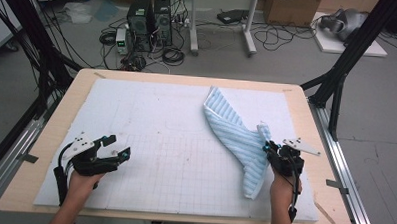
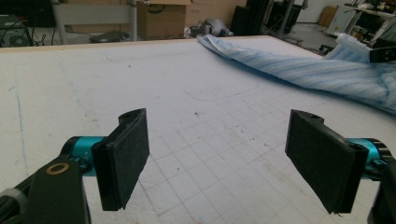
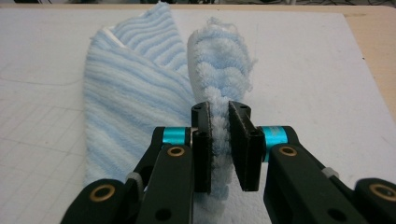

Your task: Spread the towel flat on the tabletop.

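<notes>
Presently: striped blue towel (image 1: 234, 133), lying rumpled along the right half of the white-padded worktop (image 1: 150, 140), one edge lifted. Right tool (image 3: 219, 140) is clamped on that raised edge, cloth pinched between the pads. Handling advice: keep the pinch firm, draw the edge level, avoid dragging the bulk. Left tool (image 2: 219, 158) rests apart, well clear, empty.

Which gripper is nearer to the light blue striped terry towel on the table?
The right gripper: its fingers are shut on an edge of the light blue striped terry towel. The left gripper is open, well apart from it, over the white mat.
</notes>
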Tool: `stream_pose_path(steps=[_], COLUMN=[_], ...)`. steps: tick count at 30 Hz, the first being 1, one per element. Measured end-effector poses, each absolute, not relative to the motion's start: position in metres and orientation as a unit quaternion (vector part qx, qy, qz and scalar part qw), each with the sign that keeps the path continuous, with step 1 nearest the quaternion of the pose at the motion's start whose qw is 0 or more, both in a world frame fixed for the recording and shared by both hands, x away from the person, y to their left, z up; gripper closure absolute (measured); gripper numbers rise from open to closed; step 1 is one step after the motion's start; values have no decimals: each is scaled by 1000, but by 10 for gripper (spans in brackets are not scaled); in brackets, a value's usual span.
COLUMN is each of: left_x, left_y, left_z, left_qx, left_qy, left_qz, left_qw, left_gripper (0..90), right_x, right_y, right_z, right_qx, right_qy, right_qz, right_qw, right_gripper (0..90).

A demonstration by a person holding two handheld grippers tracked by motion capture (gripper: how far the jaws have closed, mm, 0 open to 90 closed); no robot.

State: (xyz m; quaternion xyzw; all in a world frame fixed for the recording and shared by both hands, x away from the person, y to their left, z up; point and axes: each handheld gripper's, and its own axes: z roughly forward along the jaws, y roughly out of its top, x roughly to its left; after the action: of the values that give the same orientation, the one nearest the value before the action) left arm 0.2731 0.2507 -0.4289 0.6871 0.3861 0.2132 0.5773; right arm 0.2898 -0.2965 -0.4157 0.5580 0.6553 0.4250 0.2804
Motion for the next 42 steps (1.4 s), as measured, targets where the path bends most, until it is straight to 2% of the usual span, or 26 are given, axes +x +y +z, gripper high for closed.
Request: stream_pose_path(steps=[4,12,17,26,28,30,32,35,40,42], left_x=[274,274,275,277,278,280,283,287,296,299], left_y=[250,251,252,253,251,246,239,226,200,188], left_z=[-429,-427,-427,-428,-429,-430,-431,-430,-435,-437], left_qx=[685,682,680,683,686,694,700,707,730,743], left_qy=[388,389,392,397,398,394,390,381,372,364], left_qz=[214,217,218,216,210,203,194,180,152,140], left_qw=[579,580,580,574,572,567,566,568,553,544], left_gripper=[220,221,221,221,225,229,229,229,225,245], right_x=[285,269,266,260,255,252,250,252,260,262], right_y=[-283,-214,-166,-98,-94,-98,-110,-144,-214,-233], right_z=[-411,-411,-419,-447,-447,-444,-438,-426,-418,-422], right_qx=[508,361,304,229,213,208,217,264,424,475], right_qy=[667,748,795,856,862,858,848,819,760,743], right_qz=[486,539,518,464,459,470,483,508,462,426], right_qw=[247,139,82,22,16,2,6,40,169,203], right_gripper=[789,789,783,778,741,639,581,512,448,417])
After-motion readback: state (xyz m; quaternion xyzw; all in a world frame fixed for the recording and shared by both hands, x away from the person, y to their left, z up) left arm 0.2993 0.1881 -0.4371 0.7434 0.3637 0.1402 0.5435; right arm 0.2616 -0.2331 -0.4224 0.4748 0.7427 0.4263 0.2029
